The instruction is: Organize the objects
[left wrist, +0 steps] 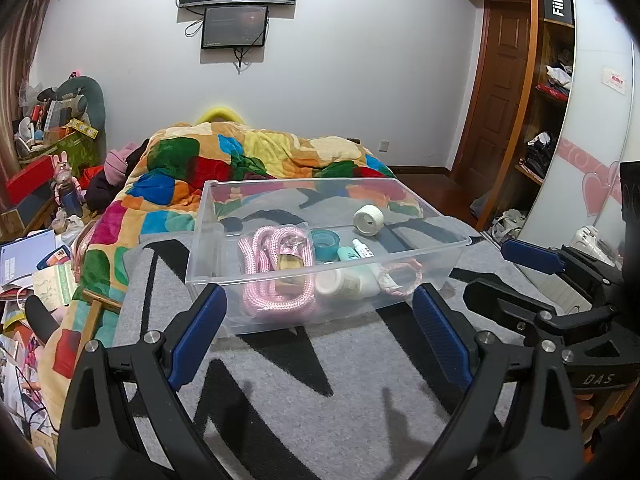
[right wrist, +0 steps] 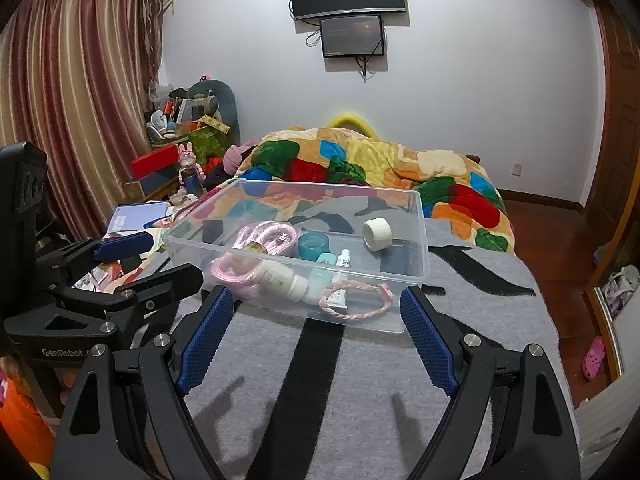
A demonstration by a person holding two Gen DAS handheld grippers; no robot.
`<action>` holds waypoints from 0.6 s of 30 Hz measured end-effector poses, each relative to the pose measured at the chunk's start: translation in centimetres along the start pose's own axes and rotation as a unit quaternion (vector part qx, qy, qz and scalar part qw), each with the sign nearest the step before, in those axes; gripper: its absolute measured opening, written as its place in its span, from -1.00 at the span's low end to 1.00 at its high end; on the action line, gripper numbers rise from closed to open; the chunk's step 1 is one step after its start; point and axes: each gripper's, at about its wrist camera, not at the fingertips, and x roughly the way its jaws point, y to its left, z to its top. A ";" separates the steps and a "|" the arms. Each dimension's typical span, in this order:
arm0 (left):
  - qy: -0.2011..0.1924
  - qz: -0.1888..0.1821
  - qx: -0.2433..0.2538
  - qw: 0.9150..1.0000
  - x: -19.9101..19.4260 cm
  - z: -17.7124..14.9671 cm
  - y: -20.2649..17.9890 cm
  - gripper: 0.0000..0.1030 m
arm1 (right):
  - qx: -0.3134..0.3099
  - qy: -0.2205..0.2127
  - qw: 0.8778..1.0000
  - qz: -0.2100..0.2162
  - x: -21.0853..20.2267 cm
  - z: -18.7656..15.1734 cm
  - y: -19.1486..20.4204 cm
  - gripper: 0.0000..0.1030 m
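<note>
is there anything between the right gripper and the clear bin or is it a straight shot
Nothing visible stands in the way. The right gripper is open and empty, and only bare grey blanket lies between its fingers and the near wall of the clear bin. The left gripper is off to the side, also open.

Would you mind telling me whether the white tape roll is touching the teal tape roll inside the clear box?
Apart. In the right wrist view, bare box floor separates the white tape roll from the teal tape roll.
</note>
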 end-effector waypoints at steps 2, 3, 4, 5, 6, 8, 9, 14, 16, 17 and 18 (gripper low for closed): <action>0.000 0.000 0.000 1.000 0.0 0.0 0.0 0.85 | 0.001 0.000 1.000 0.003 -0.1 0.1 0.0 0.62; 0.000 0.000 0.000 1.000 0.0 0.0 0.0 0.85 | 0.002 0.000 1.000 0.004 -0.1 0.1 0.0 0.62; 0.000 0.000 0.000 1.000 0.0 0.0 0.0 0.85 | 0.002 -0.001 1.000 0.004 -0.2 0.1 0.0 0.62; 0.000 0.000 0.000 1.000 0.0 0.0 0.0 0.85 | 0.002 -0.002 1.000 0.005 -0.2 0.1 0.0 0.62; 0.000 -0.001 0.000 1.000 0.0 0.0 0.0 0.85 | 0.002 -0.002 1.000 0.004 -0.2 0.1 0.0 0.62; -0.002 0.001 0.001 1.000 0.0 0.0 -0.1 0.85 | 0.002 -0.003 1.000 0.005 -0.3 0.1 0.1 0.62; -0.003 0.003 0.002 1.000 0.0 0.0 -0.2 0.85 | 0.002 -0.003 1.000 0.005 -0.3 0.2 0.1 0.62; -0.002 0.002 0.001 1.000 0.0 0.0 -0.1 0.85 | 0.000 -0.003 1.000 0.006 -0.4 0.1 0.1 0.62; 0.000 0.000 -0.002 1.000 0.1 0.0 -0.1 0.85 | 0.000 -0.004 1.000 0.006 -0.5 0.1 0.2 0.62; 0.001 -0.001 -0.004 1.000 0.1 0.0 0.0 0.85 | 0.000 -0.004 1.000 0.006 -0.6 0.1 0.2 0.62; 0.001 -0.001 -0.005 1.000 0.1 0.0 0.0 0.85 | 0.000 -0.004 1.000 0.006 -0.5 0.1 0.2 0.62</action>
